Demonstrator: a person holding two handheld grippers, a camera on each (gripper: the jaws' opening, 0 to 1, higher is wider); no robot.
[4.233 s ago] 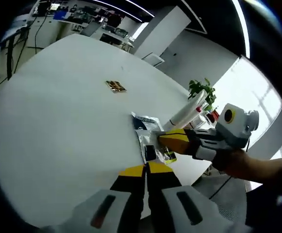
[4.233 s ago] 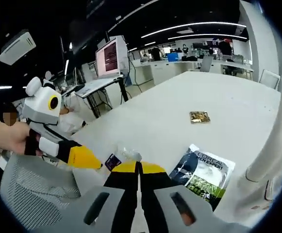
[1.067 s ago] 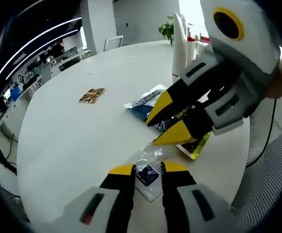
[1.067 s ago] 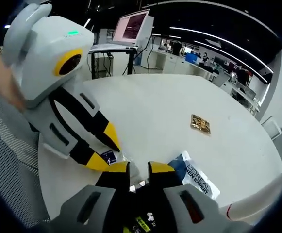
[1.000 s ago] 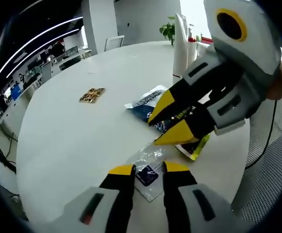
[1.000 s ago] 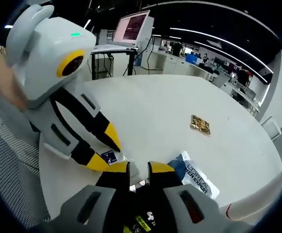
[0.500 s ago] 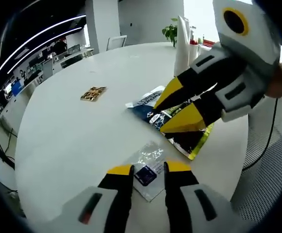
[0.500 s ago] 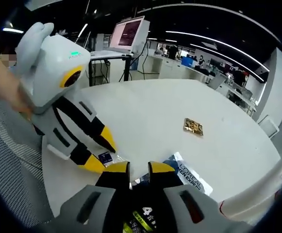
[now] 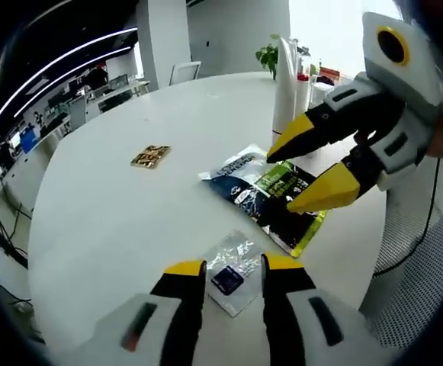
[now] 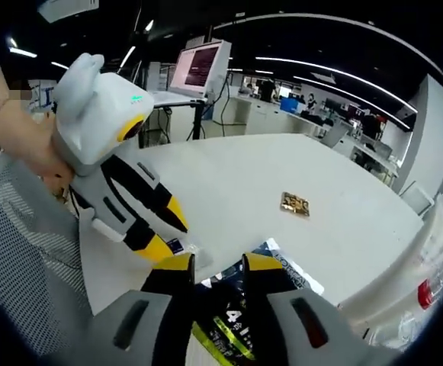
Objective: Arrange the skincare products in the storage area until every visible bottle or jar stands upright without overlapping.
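A dark blue and green L'Oreal sachet pack (image 9: 271, 200) lies flat on the white round table (image 9: 114, 206). My right gripper (image 9: 306, 166) hovers open over it, entering the left gripper view from the right. In the right gripper view that pack (image 10: 236, 314) sits under my right gripper (image 10: 219, 265), whose jaws stand apart. A small clear sachet with a dark blue square (image 9: 229, 278) lies between the tips of my open left gripper (image 9: 233, 267). The left gripper (image 10: 169, 232) also appears beside that small sachet (image 10: 177, 245). A tall white bottle (image 9: 286, 84) stands upright at the table's far edge.
A small gold packet (image 9: 151, 156) lies alone mid-table, also seen as the gold packet (image 10: 295, 203). A potted plant (image 9: 268, 55) and red-capped items stand behind the white bottle. Mesh chair backs (image 9: 412, 252) border the table edge. A monitor on a stand (image 10: 200, 69) is beyond the table.
The right gripper has lifted and drawn back to the right with its jaws spread wider, uncovering more of the L'Oreal pack. The left gripper's jaws have widened slightly around the small sachet.
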